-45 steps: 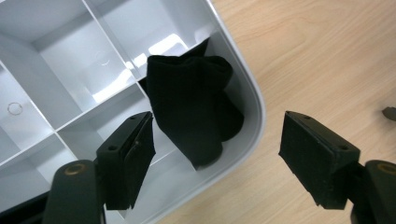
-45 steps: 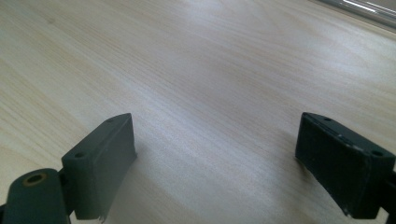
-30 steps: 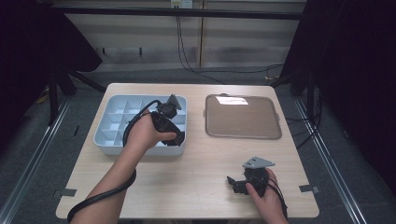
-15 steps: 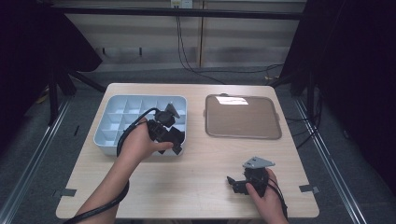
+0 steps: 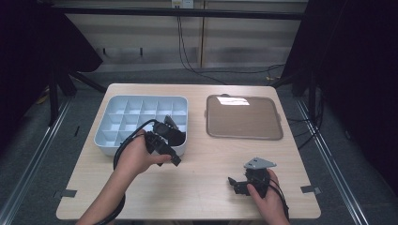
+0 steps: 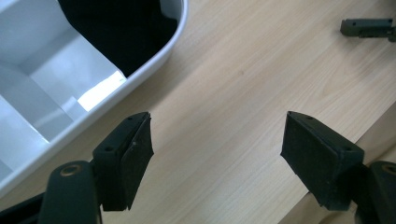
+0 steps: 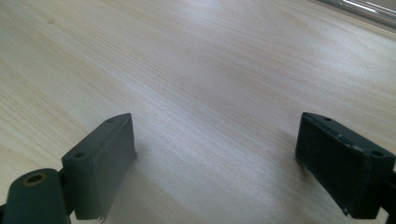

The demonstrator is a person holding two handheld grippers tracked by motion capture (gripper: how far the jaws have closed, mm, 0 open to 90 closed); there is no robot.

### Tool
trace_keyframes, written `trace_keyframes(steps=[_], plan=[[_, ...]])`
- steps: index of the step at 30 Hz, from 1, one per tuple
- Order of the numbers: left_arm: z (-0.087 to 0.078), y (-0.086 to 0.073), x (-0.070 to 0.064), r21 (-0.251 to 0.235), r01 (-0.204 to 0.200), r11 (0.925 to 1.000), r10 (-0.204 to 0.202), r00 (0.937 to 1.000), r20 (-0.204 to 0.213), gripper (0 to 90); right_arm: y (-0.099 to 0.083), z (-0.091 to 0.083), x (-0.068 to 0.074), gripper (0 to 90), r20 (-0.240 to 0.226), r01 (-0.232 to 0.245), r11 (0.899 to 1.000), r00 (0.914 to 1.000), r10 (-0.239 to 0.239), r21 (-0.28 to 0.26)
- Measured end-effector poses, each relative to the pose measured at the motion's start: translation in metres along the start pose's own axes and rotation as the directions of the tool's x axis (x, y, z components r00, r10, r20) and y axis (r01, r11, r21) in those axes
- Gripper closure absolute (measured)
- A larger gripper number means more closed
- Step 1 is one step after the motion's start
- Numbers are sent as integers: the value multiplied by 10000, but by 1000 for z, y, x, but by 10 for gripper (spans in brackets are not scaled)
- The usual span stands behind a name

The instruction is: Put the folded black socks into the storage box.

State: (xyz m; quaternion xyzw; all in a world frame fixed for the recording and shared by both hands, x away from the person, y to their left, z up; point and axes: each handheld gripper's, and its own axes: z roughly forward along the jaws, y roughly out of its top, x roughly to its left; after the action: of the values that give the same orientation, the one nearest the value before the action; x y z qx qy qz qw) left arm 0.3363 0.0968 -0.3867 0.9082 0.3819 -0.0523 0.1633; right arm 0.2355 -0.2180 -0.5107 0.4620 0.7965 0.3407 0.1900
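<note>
Wooden worktop (image 5: pixel 197 187) carries everything, pale and bare between the two hands. On its far right lies a flat brown tray (image 5: pixel 244 117), and on the far left a white divided bin (image 5: pixel 117 140) of small compartments. A dark, soft-looking thing (image 6: pixel 116 32) sits in the bin's near right corner compartment; from the left gripper view I cannot tell just what it is, but it looks like limp cloth or a small pouch.

Judging by that look, it should be light and floppy, not fragile, and likely to sag or snag on the divider walls when lifted. I would pinch it at a bunched fold near the top, straight down into the compartment, rather than at an edge against the rim. The bin itself seems stiff, thin plastic and may slide if nudged.

Left hand-held gripper (image 5: pixel 164 140) hovers over the bin's near right corner, its jaws spread wide with nothing between them, the rim just beside one pad. Right hand-held gripper (image 5: pixel 239 183) rests low near the front right of the worktop, well apart from the bin, jaws likewise apart and holding nothing.
</note>
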Motion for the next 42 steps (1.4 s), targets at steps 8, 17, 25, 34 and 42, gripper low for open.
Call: trace_keyframes(steps=[8,17,25,34,42], plan=[[11,-12,0,150,-3,9999,2,10000,53,241,0,0,0,114,4,-69,10000,10000,69,51],[26,-28,5,46,131,9999,-131,9998,172,241,0,0,0,114,-17,-25,10000,10000,25,13],[38,-43,11,-36,300,9995,-299,9993,210,241,0,0,0,114,-2,-28,10000,10000,28,12],[45,-55,18,-290,316,9991,-314,9995,79,241,0,0,0,114,-3,-19,10000,10000,19,14],[53,-67,22,-679,-157,9976,148,9998,-142,241,0,-1,1,114,-21,-106,9999,9999,107,52]])
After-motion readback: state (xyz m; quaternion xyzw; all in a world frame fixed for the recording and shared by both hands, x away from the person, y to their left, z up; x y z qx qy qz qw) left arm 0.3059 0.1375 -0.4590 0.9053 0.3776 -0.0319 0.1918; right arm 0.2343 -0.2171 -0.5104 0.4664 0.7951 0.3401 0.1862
